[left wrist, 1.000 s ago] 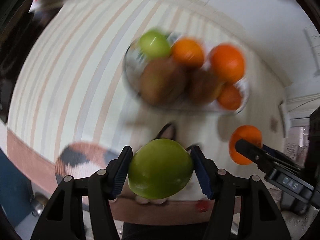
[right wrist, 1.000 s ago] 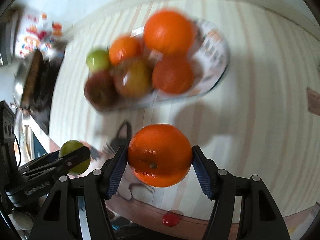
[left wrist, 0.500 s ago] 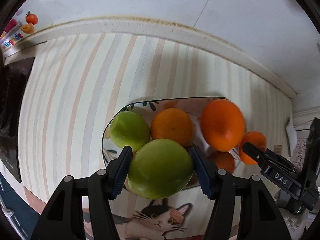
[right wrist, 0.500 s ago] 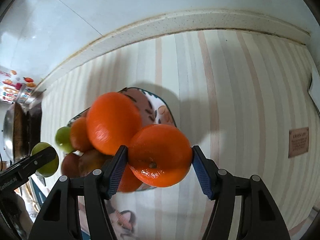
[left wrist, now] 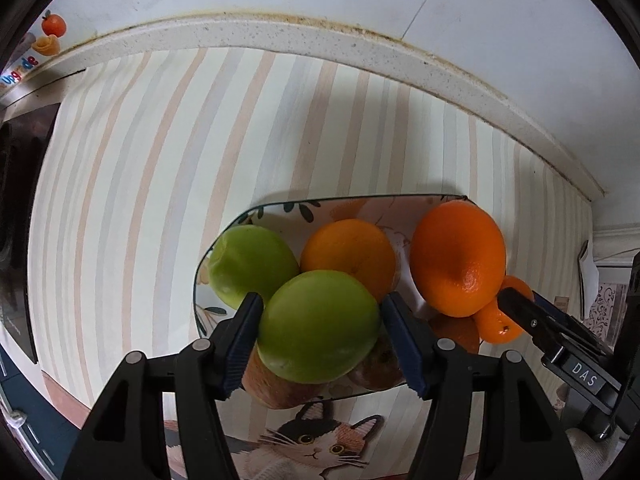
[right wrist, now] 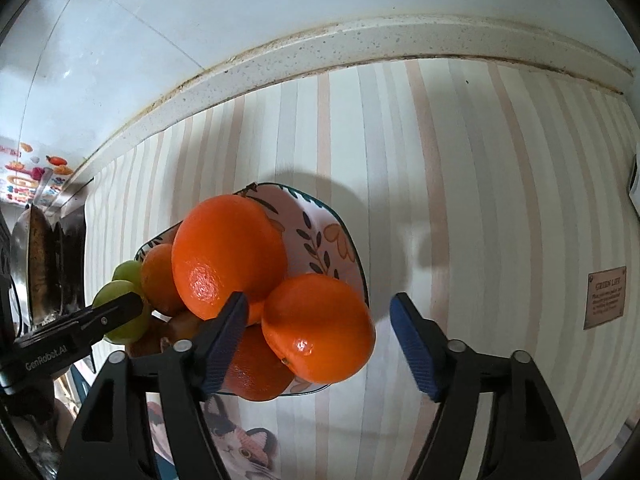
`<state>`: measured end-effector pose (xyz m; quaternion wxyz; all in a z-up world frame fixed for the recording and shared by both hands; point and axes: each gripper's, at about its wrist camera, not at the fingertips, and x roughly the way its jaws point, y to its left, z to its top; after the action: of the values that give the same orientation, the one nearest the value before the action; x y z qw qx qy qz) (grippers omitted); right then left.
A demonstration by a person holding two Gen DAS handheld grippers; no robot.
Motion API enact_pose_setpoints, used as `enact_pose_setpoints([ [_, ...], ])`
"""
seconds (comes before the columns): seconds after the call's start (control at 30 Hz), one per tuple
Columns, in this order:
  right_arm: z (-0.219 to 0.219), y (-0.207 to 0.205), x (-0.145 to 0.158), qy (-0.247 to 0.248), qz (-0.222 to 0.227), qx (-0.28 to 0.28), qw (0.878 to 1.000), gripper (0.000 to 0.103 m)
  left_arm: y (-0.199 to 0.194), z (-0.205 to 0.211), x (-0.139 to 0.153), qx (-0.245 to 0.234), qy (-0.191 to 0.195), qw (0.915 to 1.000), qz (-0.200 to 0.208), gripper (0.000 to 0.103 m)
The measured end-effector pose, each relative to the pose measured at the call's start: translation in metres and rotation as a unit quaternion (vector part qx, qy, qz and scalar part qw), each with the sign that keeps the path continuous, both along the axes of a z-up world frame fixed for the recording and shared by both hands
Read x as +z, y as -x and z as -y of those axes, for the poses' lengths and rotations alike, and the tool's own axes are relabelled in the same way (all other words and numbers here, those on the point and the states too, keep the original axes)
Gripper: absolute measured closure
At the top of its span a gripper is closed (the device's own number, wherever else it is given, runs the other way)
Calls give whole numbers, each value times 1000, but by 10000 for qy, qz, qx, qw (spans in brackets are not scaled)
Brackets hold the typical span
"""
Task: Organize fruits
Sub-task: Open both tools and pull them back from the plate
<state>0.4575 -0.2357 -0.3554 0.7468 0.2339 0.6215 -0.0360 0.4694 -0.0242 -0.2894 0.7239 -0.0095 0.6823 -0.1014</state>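
A patterned bowl (left wrist: 360, 202) (right wrist: 340, 224) holds a green apple (left wrist: 252, 264), oranges (left wrist: 348, 256) (left wrist: 458, 258) and brown fruits. My left gripper (left wrist: 320, 320) is shut on a green apple (left wrist: 318, 326), held just over the bowl's near side. My right gripper (right wrist: 318, 320) is open; an orange (right wrist: 318, 328) lies between its spread fingers, on the bowl's near rim, touching neither pad clearly. The big orange (right wrist: 230, 256) sits behind it. The right gripper shows at the right of the left wrist view (left wrist: 516, 304).
The bowl stands on a striped mat (left wrist: 140, 200) with a cat picture (left wrist: 316, 444) at its near edge. A stone ledge and tiled wall (left wrist: 320, 0) run behind. A dark stove (left wrist: 16, 200) lies at the left. A small label (right wrist: 606, 298) sits at the right.
Both grippers moved forward and down onto the bowl. The right gripper opened and let go of the orange. The left gripper still holds the green apple.
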Motion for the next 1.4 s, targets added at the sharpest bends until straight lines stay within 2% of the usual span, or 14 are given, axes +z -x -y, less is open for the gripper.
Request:
enact_pose_setpoints([
  [0.1,2,3,3,15,-1,12,10000,24,0,-3,4,46,43,10000,52,33],
  [0.17,0,5,5,33,8,16,10000,19,2,-5,8,35,51,9999,93,28],
  [0.2,0,7,7,52,3,25,10000,11,4,-6,10,40,20,9999,122,23],
  [0.23,-2,9,9,99,-12,58,9999,8,5,-7,11,33,-10,9999,146,17],
  [0.4,-16,18,27,376,82,403,9984,8,16,-11,17,28,-63,9998,211,17],
  [0.7,-44,54,79,1046,636,865,9887,8,65,-22,46,142,-310,9965,757,17],
  [1.07,-58,107,126,1201,1086,1082,9809,8,126,-28,89,210,-304,9914,1252,17],
  [1.4,-67,156,177,1360,1675,1195,9691,8,175,-32,141,262,-245,9810,1905,17],
])
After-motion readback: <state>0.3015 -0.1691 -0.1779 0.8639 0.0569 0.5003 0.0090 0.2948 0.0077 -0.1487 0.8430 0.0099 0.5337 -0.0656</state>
